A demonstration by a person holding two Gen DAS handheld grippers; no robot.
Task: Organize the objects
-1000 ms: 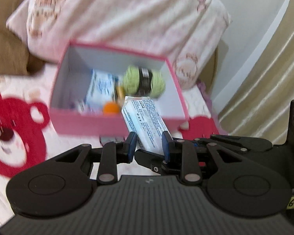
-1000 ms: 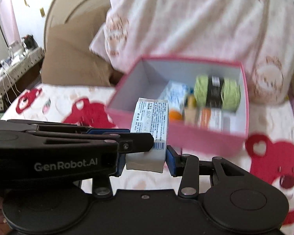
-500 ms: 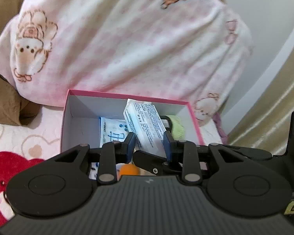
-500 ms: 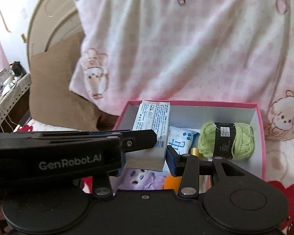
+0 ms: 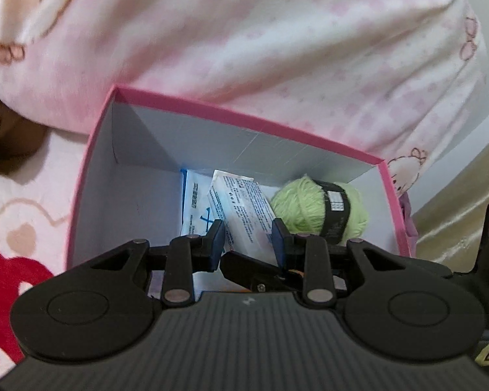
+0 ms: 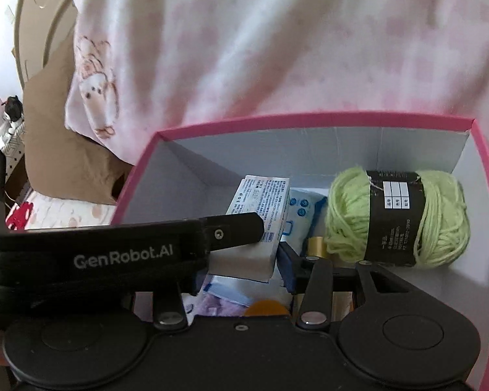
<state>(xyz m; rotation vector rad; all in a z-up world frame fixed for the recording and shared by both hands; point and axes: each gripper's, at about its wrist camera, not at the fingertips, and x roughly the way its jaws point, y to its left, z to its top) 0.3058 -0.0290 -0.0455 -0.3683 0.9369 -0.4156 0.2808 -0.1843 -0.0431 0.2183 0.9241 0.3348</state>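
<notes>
A pink box (image 5: 247, 120) with a grey inside lies on the bed; it also shows in the right wrist view (image 6: 309, 123). Both grippers hold one white printed packet (image 5: 241, 208) over its inside. My left gripper (image 5: 247, 239) is shut on the packet's near end. My right gripper (image 6: 244, 257) is shut on the same packet (image 6: 260, 202); the left gripper's black body crosses in front. In the box lie a green yarn ball (image 6: 397, 215), a blue-and-white pack (image 6: 301, 211) and an orange thing (image 6: 265, 306), partly hidden.
A pink bear-print blanket (image 5: 244, 32) is heaped right behind the box. A brown pillow (image 6: 58, 143) lies at the left. The bed sheet with red bears (image 5: 6, 260) spreads left of the box. A beige curtain (image 5: 456, 202) hangs at the right.
Both grippers have moved forward and down with the packet, from in front of the box to inside it. The box now fills both views.
</notes>
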